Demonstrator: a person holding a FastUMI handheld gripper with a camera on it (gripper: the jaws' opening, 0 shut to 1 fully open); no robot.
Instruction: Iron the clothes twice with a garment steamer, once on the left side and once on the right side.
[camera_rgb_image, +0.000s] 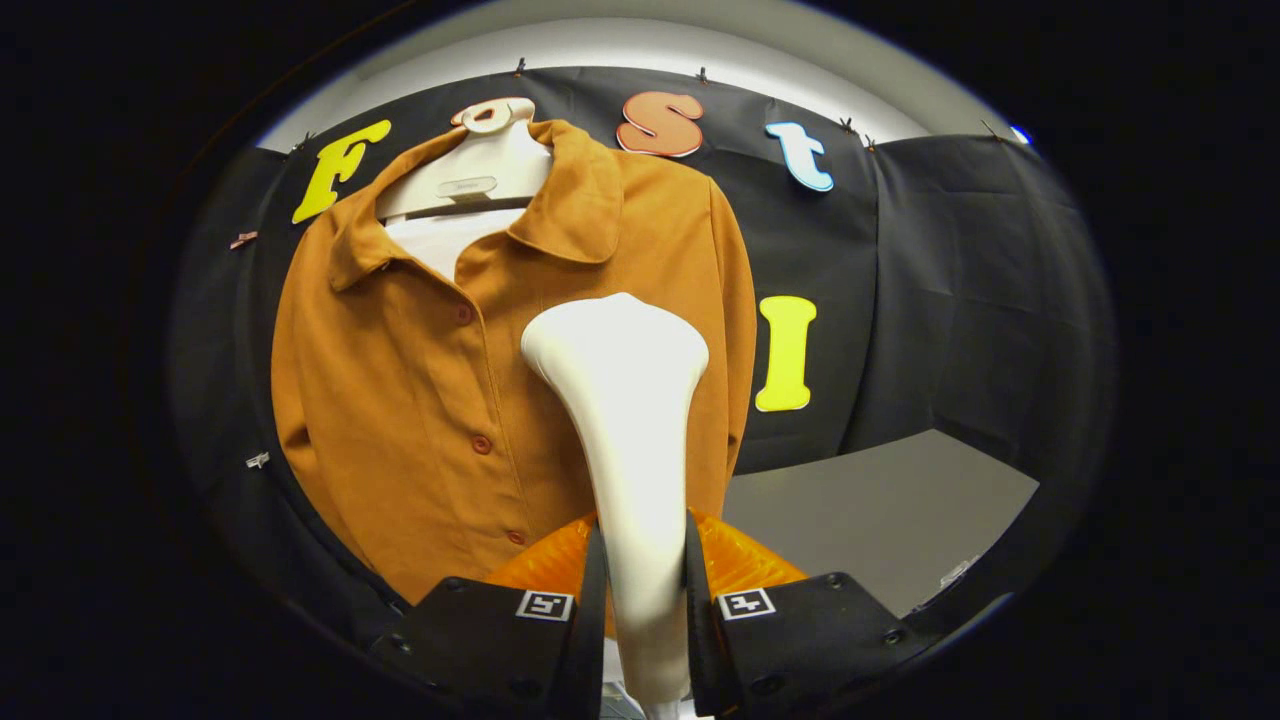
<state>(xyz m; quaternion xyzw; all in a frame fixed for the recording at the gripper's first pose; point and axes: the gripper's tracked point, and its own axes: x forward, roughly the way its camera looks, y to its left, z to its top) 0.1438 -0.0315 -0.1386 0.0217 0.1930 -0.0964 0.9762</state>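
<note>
The claw is closed on the white handle of the steamer, with both fingers pressing its sides. The wide head of the steamer stands upright just ahead, in front of the right half of an orange shirt. The shirt hangs buttoned on a white hanger. A grey desk lies to the right.

Bright, even overhead light, sharp at the centre, with fisheye bending and darkening toward the edges.
</note>
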